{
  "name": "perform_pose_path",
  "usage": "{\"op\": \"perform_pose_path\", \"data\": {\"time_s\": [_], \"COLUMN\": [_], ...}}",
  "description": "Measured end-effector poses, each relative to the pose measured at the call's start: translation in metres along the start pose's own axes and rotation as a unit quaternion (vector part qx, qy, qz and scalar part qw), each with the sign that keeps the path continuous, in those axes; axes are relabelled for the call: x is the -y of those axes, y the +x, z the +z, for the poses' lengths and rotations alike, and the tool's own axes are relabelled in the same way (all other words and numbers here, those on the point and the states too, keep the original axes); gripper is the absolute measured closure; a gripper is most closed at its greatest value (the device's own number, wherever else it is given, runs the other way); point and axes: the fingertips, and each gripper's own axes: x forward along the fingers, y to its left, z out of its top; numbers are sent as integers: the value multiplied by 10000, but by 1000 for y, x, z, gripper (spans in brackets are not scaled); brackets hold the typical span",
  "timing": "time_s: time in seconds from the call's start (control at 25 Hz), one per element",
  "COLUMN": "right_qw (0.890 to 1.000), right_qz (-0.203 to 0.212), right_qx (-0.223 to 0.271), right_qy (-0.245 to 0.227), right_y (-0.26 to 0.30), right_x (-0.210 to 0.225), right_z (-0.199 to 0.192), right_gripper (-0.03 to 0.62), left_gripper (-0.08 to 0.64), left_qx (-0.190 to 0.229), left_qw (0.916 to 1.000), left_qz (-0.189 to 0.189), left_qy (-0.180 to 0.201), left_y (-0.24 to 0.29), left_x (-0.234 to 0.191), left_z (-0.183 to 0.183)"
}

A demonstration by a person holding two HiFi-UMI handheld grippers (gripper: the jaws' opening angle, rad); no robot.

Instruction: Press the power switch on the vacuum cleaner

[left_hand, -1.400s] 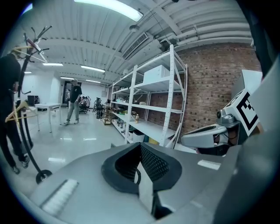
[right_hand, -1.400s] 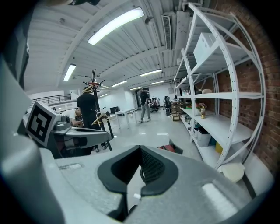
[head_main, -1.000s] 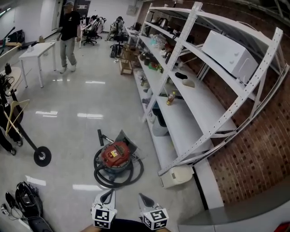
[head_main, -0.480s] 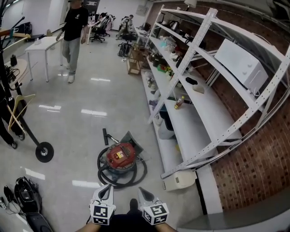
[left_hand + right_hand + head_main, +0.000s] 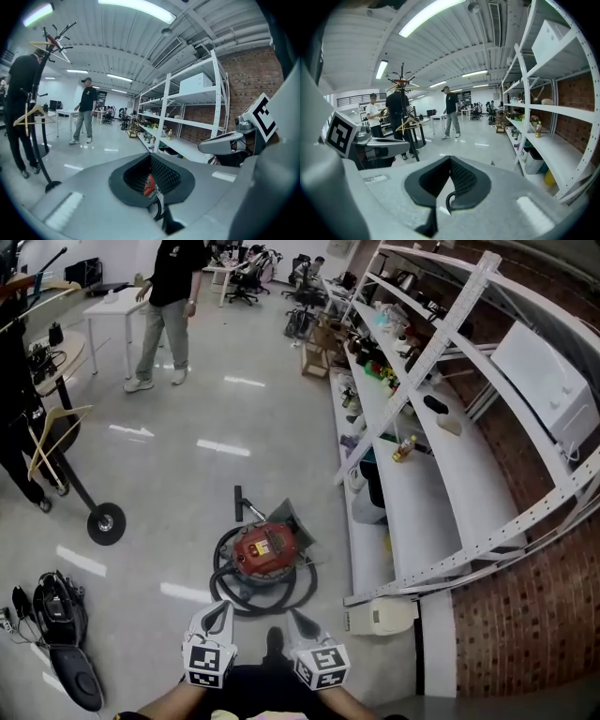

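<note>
Red vacuum (image 5: pixel 265 549) on floor (image 5: pixel 187 474), hose (image 5: pixel 246 606) coiled round it, left tool (image 5: pixel 221 611) and right tool (image 5: pixel 300 624) each pressed together, near vacuum, not touching

Head view: set high, facing steeply down at the floor (image 5: pixel 187 484). The vacuum (image 5: pixel 265 552) sits mid-frame, well off. The left gripper (image 5: pixel 221 615) and right gripper (image 5: pixel 302 626) are close at the bottom edge.

Gripper views: set low and near level, each facing along its own fingers (image 5: pixel 84 201) down the hall.

Shared by all three: shelving (image 5: pixel 422 493) and person (image 5: pixel 169 306). Each gripper view catches the other gripper at its edge.
</note>
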Motion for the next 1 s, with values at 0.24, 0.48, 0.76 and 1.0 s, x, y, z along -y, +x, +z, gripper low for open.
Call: {"op": "perform_pose_path", "data": {"time_s": [0.24, 0.48, 0.76, 1.0], "right_qw": [9992, 9968, 9913, 9865], "right_qz": [384, 787, 1261, 1545], "right_qx": [-11, -131, -288, -453], "right_qy": [-75, -100, -233, -300], "right_y": [22, 41, 60, 84], "right_x": [48, 96, 133, 142], "right_z": [16, 20, 19, 22], "right_gripper": [600, 600, 600, 600], "left_gripper": [543, 543, 543, 543], "left_qx": [31, -192, -226, -375], "left_qw": [9993, 9970, 9929, 9891], "left_qz": [381, 740, 1164, 1418], "left_qy": [-23, -90, -117, -119], "left_y": [41, 78, 111, 124], "left_x": [17, 37, 53, 50], "left_z": [20, 18, 21, 19]}}
